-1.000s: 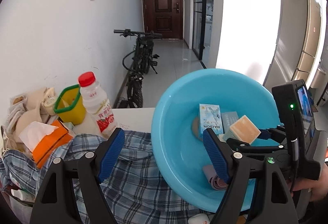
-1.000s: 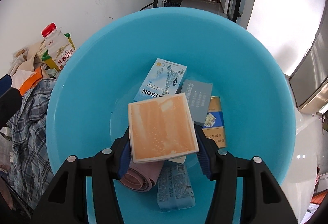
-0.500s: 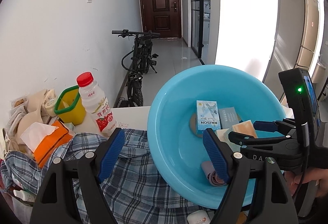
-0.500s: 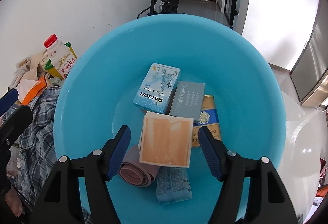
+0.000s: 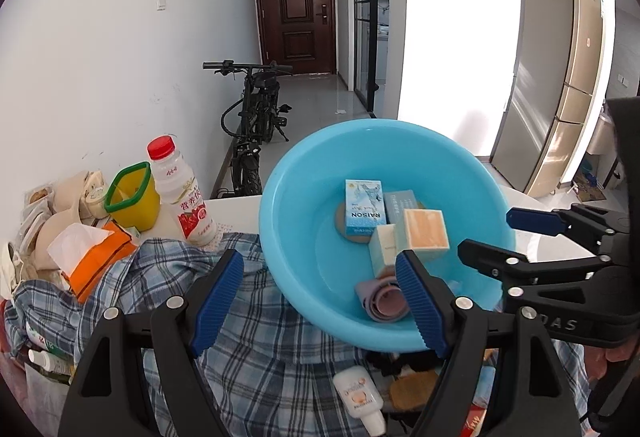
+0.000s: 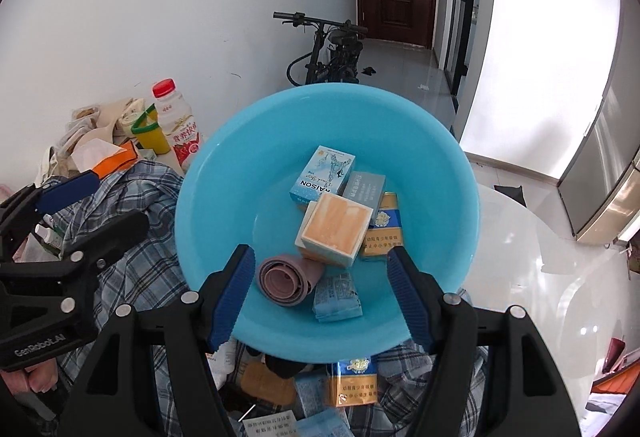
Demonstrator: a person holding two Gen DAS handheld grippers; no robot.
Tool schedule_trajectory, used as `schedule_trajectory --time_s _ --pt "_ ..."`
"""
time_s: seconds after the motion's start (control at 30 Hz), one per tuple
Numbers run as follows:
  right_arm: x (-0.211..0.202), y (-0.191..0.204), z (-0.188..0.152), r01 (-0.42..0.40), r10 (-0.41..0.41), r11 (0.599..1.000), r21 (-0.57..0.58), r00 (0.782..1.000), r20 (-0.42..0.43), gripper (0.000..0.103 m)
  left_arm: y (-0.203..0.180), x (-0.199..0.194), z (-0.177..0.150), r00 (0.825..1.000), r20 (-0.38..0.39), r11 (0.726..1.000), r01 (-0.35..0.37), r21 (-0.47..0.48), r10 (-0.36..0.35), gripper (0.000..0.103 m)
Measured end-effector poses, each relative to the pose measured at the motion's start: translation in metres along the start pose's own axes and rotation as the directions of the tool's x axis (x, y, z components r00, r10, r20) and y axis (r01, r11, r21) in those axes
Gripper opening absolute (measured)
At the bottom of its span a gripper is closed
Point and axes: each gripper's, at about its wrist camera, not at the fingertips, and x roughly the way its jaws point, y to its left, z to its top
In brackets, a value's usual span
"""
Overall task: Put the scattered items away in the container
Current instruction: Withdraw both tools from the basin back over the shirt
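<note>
A blue basin (image 6: 192, 197) rests on a plaid shirt (image 5: 260, 357). In it lie an orange-faced box (image 6: 336, 225), a RAISON box (image 6: 322, 175), a grey box (image 6: 366, 189), a blue-gold pack (image 6: 384, 233), a pink roll (image 6: 286, 277) and a blue packet (image 6: 336, 297). My right gripper (image 6: 320, 255) hangs open above the basin's near side, holding nothing. My left gripper (image 5: 320, 261) is open over the shirt at the basin's left edge, also holding nothing. A white tube (image 5: 358, 393), a brown item (image 5: 412, 389) and a second blue-gold pack (image 6: 352, 381) lie outside, in front of the basin.
Left of the basin stand a red-capped bottle (image 5: 180, 193), a yellow cup (image 5: 132, 201) and an orange tissue pack (image 5: 96, 257) among bags. A bicycle (image 5: 256, 121) leans on the wall behind. A white tabletop (image 6: 540, 277) extends to the right.
My right gripper opened and let go of the orange-faced box, which now lies in the basin. It then drew back and up. My left gripper also pulled back.
</note>
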Motion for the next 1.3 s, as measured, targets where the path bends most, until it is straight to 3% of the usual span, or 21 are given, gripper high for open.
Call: schedule_trajectory --time_s 0.17,0.47,0.77,0.97,1.3 --pt "-0.030 0.005 -0.017 -0.013 0.013 1.000 -0.005 0.999 0.034 0.067 -0.004 -0.025 -0.017 1.000 0.006 1.000 0.005 -0.007 -0.005 0.089" --pt "-0.060 0.007 -0.061 -0.046 0.046 0.999 0.012 0.998 0.052 0.072 -0.004 -0.066 -0.053 1.000 0.029 1.000 -0.002 -0.011 0.003 0.089" --pt "-0.068 0.000 -0.108 -0.034 0.034 0.999 0.002 0.999 0.020 0.076 -0.014 -0.074 -0.091 1.000 0.004 1.000 -0.017 0.017 0.017 0.089" --pt "-0.064 -0.009 -0.141 -0.014 0.014 1.000 0.015 1.000 -0.008 0.080 -0.015 -0.073 -0.116 0.999 -0.038 0.999 0.036 -0.022 -0.037 0.089" --pt "-0.058 -0.012 -0.193 -0.050 0.052 0.998 0.034 0.997 -0.058 0.080 -0.038 -0.073 -0.147 0.995 -0.069 0.997 0.069 0.039 -0.067 0.089"
